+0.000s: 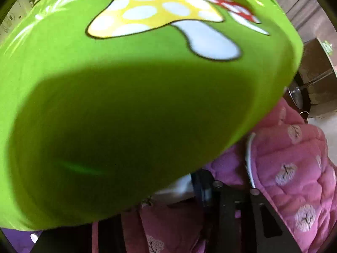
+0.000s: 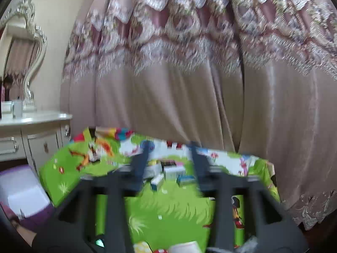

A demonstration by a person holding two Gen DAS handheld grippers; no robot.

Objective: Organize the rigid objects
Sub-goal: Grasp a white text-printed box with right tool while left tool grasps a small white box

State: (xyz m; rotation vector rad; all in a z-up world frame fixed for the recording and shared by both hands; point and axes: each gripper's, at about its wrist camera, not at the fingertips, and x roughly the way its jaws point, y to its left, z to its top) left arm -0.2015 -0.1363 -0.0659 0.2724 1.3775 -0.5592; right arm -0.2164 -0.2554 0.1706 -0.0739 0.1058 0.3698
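While the right gripper [image 2: 169,147] points level across a green cartoon play mat [image 2: 168,206], its jaws stand slightly apart, pressing on nothing. Several small boxes [image 2: 168,172] lie in a loose cluster on the mat just beyond its fingertips. Behind hangs a lace-trimmed curtain [image 2: 168,84], with a white dressing table [image 2: 38,120] and ornate mirror [image 2: 27,42] to the left. The left gripper [image 1: 164,196] points down at the mat (mushroom print fills that view), beside pink quilted fabric [image 1: 294,168]. I cannot tell its grip.

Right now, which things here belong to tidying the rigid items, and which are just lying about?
Job: small boxes; green mat under them.
Lying about: curtain; mirror; dressing table; pink quilted cloth.
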